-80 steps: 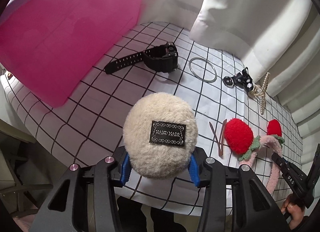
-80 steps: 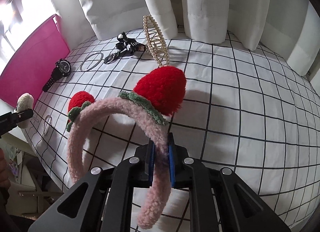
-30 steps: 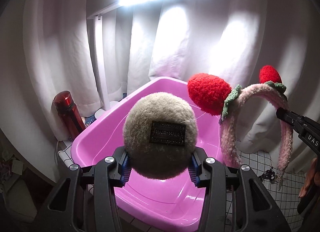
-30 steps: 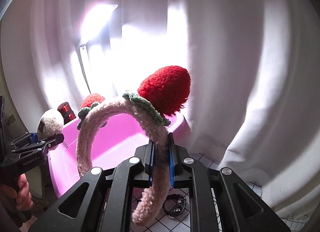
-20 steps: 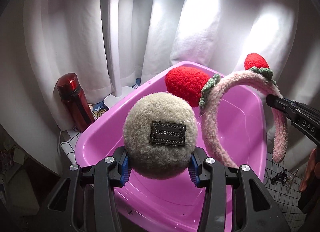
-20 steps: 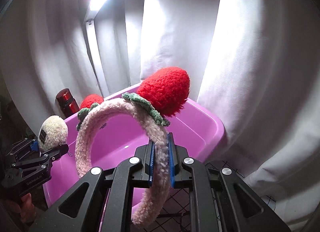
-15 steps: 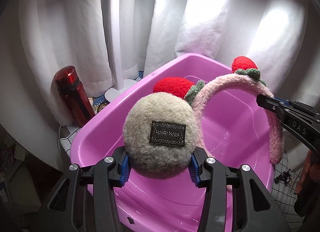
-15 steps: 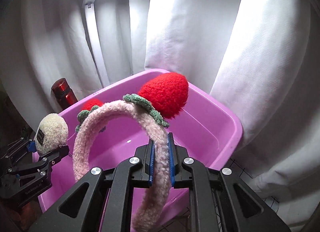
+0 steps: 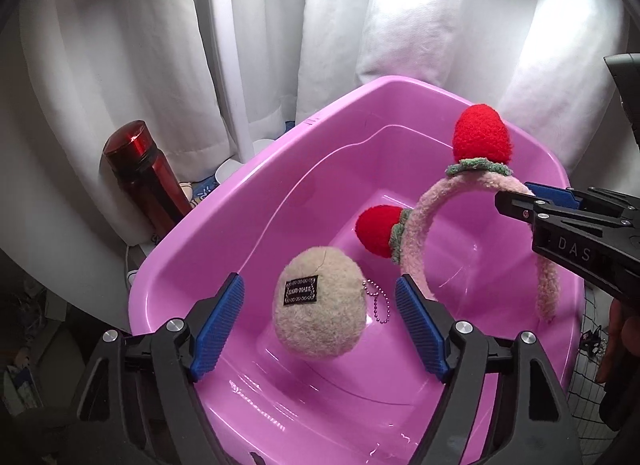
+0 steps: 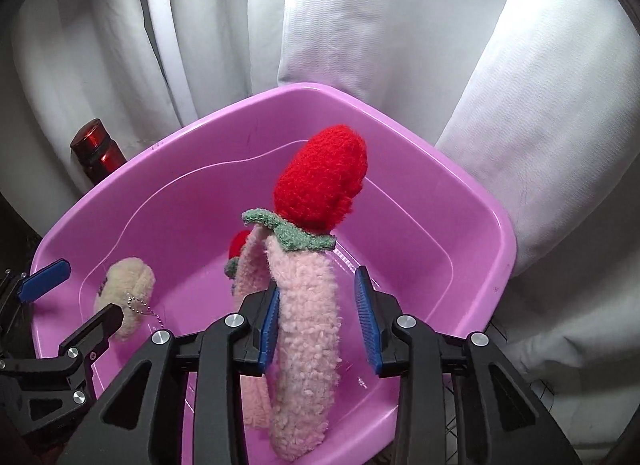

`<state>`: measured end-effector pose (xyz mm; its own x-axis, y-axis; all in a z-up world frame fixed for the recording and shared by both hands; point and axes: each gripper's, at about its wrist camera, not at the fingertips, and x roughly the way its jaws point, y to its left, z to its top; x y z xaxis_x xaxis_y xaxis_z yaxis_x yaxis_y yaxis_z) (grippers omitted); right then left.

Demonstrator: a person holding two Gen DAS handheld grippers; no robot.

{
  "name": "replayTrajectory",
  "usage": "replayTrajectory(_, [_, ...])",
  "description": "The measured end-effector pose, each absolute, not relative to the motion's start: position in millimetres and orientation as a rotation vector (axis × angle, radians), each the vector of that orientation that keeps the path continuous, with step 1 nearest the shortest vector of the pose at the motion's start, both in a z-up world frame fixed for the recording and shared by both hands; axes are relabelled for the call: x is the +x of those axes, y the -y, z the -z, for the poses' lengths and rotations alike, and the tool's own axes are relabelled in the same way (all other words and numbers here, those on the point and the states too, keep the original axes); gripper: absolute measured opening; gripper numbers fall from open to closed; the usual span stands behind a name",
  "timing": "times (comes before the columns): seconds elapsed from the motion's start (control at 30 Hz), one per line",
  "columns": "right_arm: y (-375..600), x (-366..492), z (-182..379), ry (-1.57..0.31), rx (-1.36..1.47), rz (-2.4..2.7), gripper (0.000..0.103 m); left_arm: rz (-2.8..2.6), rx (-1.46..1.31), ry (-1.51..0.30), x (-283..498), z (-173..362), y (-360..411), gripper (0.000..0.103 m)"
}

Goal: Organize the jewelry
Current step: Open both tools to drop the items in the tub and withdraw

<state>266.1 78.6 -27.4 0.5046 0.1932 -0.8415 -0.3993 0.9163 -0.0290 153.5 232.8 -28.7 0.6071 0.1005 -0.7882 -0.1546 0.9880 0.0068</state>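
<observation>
A pink plastic tub [image 9: 224, 225] fills both views [image 10: 472, 225]. My left gripper [image 9: 320, 321] is open above it, and the beige fluffy pom-pom keychain [image 9: 320, 309] with a "HAND MADE" label hangs free between the blue pads, falling into the tub. It also shows in the right wrist view [image 10: 128, 297]. My right gripper [image 10: 320, 321] is open. The pink fuzzy headband with red strawberries [image 10: 308, 321] leans on its left pad over the tub. In the left wrist view the headband [image 9: 420, 233] is at the right gripper's tip.
A red metal bottle [image 9: 144, 177] stands left of the tub against white curtains [image 9: 120, 45]. A white lamp post [image 9: 224, 53] rises behind the tub. A bit of black-and-white grid cloth with small dark jewelry [image 9: 588, 341] shows at the right edge.
Both grippers have opened over the tub. The pom-pom has left the left gripper's pads and is dropping. The headband is loose from the right gripper's pads and sinking toward the tub.
</observation>
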Motion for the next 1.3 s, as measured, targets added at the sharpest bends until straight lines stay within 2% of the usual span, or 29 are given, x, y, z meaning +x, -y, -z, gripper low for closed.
replayTrajectory(0.07, [-79.7, 263.1, 27.1, -0.972, -0.247, -0.346, 0.038, -0.153, -0.054, -0.899, 151.8, 26.5, -230.5, 0.089])
replayTrajectory(0.13, [-78.1, 261.0, 23.7, -0.966, -0.24, -0.342, 0.058, -0.165, -0.048, -0.901, 151.6, 26.9, -231.2, 0.092])
replayTrajectory(0.17, [-77.2, 260.5, 22.1, -0.966, -0.234, -0.339, 0.06, -0.167, -0.047, -0.901, 150.9, 26.8, -231.1, 0.092])
replayTrajectory(0.63, [-60.0, 231.3, -5.0, -0.901, -0.165, -0.35, 0.06, -0.179, -0.093, -0.891, 137.3, 18.8, -230.9, 0.093])
replayTrajectory(1.3, [-13.5, 151.2, -34.0, -0.801, -0.094, -0.325, 0.06, -0.156, -0.115, -0.821, 74.5, -13.9, -199.8, 0.095])
